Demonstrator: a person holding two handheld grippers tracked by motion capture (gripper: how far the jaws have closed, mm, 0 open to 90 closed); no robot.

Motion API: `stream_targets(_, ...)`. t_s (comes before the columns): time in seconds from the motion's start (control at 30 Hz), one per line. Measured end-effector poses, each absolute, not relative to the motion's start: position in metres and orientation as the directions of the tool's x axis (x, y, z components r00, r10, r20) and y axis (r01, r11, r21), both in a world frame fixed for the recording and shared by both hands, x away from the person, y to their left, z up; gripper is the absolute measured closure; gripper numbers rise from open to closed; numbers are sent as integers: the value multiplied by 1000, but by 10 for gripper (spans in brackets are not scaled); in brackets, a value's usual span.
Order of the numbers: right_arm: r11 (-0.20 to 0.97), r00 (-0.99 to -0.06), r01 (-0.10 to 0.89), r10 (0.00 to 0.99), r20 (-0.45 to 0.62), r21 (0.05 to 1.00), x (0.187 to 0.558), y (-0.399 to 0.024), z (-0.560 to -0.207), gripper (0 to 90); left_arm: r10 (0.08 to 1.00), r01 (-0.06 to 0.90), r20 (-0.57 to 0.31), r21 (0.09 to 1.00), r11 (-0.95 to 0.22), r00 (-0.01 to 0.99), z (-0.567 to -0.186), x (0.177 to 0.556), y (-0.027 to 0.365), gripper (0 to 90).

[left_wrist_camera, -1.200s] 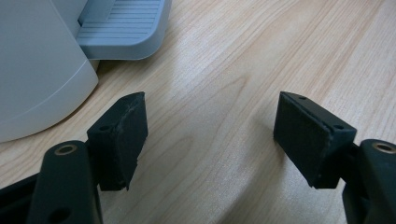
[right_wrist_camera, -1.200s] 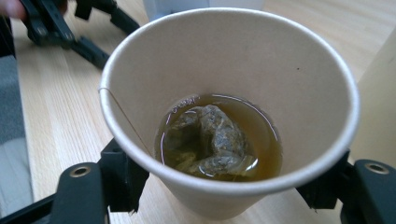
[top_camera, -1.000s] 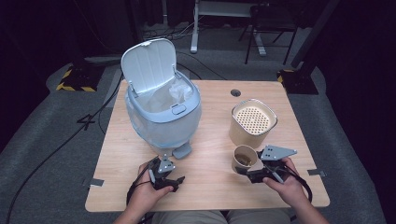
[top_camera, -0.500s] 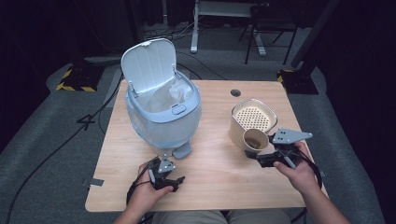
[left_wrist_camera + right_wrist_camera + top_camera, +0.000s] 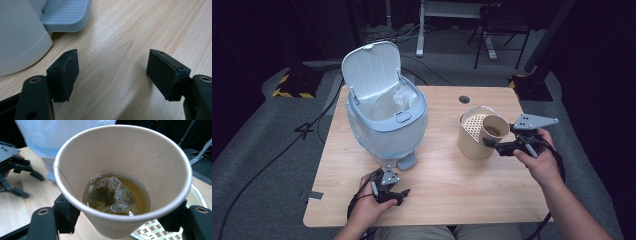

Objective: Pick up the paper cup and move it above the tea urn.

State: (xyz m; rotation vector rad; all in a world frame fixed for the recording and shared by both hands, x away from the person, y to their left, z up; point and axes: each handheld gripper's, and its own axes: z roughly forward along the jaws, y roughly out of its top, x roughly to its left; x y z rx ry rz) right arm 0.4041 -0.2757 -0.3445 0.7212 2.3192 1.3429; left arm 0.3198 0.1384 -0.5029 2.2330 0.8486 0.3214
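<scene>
My right gripper point(image 5: 492, 143) is shut on a paper cup point(image 5: 495, 127) and holds it in the air over the near edge of a tan strainer canister point(image 5: 470, 135). In the right gripper view the paper cup point(image 5: 122, 177) holds brown tea and a wet tea bag point(image 5: 112, 195), whose string runs over the rim. A pale blue pedal bin point(image 5: 387, 122) stands at the left with its lid point(image 5: 371, 69) up and a liner inside. My left gripper point(image 5: 398, 196) rests open on the table near the bin's pedal point(image 5: 407, 161); its pads point(image 5: 65, 72) are apart over bare wood.
The wooden table point(image 5: 452, 190) has a cable hole point(image 5: 464, 99) at the back. The bin's pedal point(image 5: 66, 15) and curved wall lie just ahead of the left gripper. The left gripper point(image 5: 15, 170) also appears far off in the right gripper view. Cables and chair legs lie on the floor beyond.
My right gripper has lifted the paper cup from the table beside the canister and carried it up and back over the canister's rim. The left gripper has stayed put.
</scene>
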Motion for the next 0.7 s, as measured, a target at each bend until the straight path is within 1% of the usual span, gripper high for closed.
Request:
stream_targets(0.33,439,-767,251,634,-99,863,435,-284,-334,303,657,480,-21,701,-528,753,-503,320,138,267)
stream_targets(0.7,438,-729,297,678,-94,849,464,-294,-336,302,657,480,-21,701,-528,753,-503,320,138,267)
